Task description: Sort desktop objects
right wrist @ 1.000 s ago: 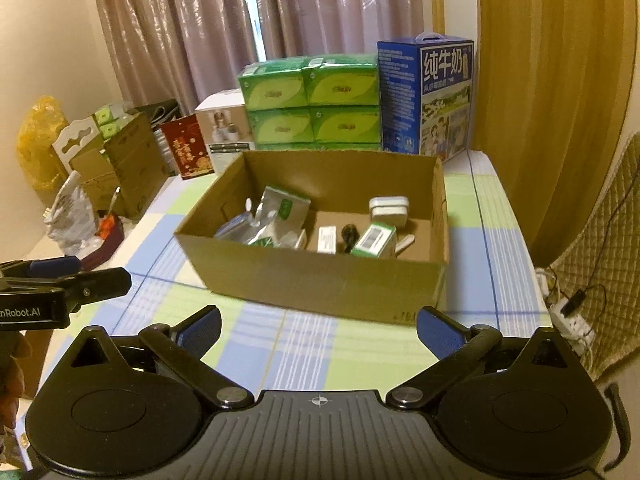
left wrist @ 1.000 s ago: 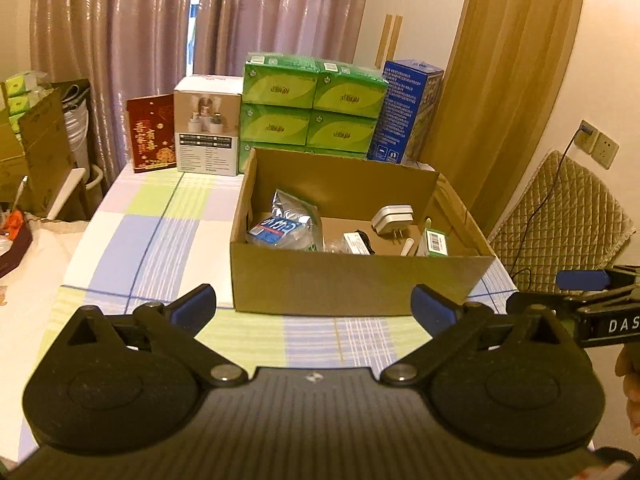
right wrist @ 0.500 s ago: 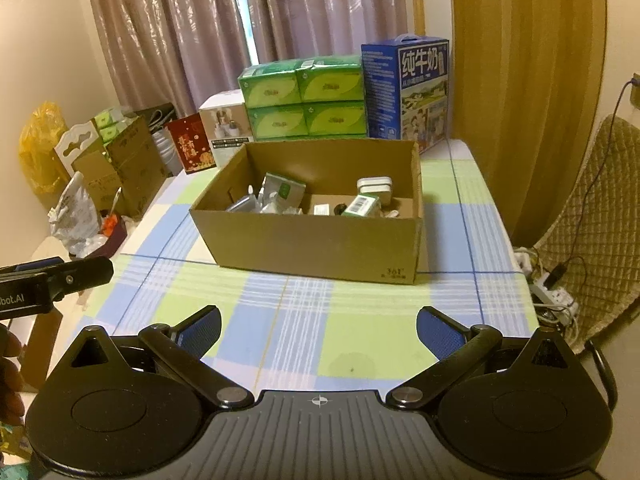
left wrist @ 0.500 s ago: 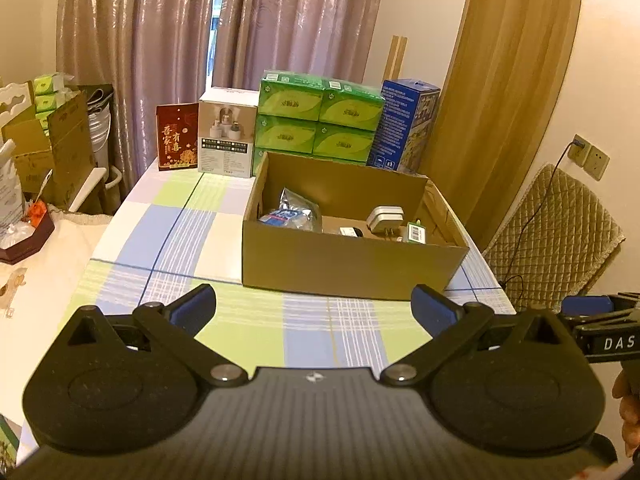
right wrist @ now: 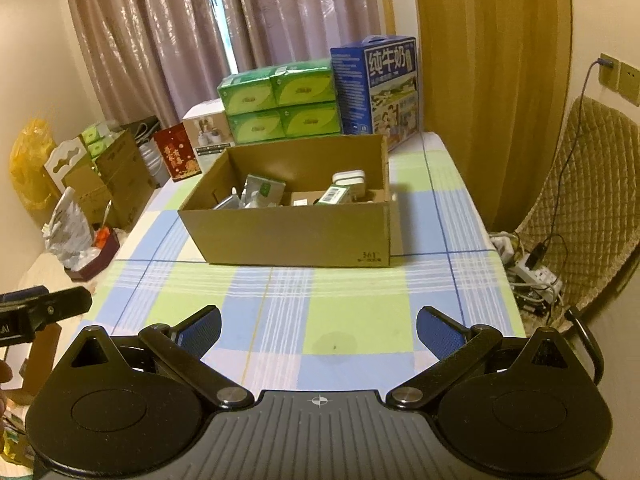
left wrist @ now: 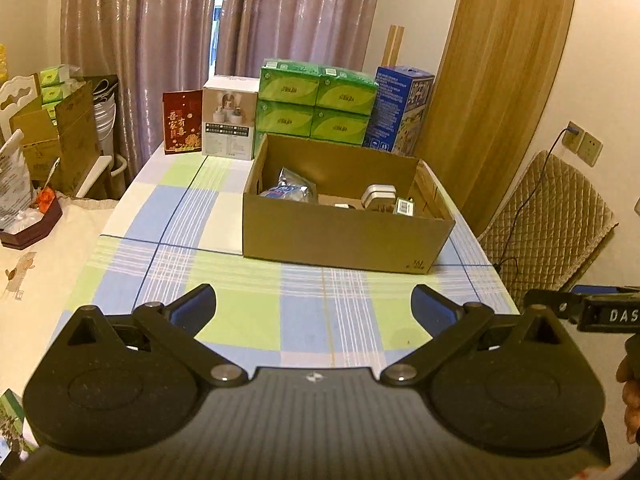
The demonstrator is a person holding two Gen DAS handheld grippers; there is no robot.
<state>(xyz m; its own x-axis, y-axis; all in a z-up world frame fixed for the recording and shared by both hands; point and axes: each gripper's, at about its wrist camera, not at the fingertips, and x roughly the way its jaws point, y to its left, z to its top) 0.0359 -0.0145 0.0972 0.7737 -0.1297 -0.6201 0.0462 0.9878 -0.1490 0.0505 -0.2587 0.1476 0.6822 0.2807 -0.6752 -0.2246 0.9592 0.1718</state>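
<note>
Hovering with both grippers spread wide and gripping nothing: left gripper, right gripper. Facing the cardboard box straight ahead across the checked tablecloth, its long axis crosswise, holding the charger and foil packet; neither gripper looking clearly nearer.

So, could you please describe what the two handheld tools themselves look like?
Each tool, left and right, is matte black: two rounded discs, angled link bars with silver pivot pins, a ribbed grey centre plate with a small crosshair mark, and blue-padded fingers. White lettering runs along each tool's side; the left wrist view shows "DAS".
</note>
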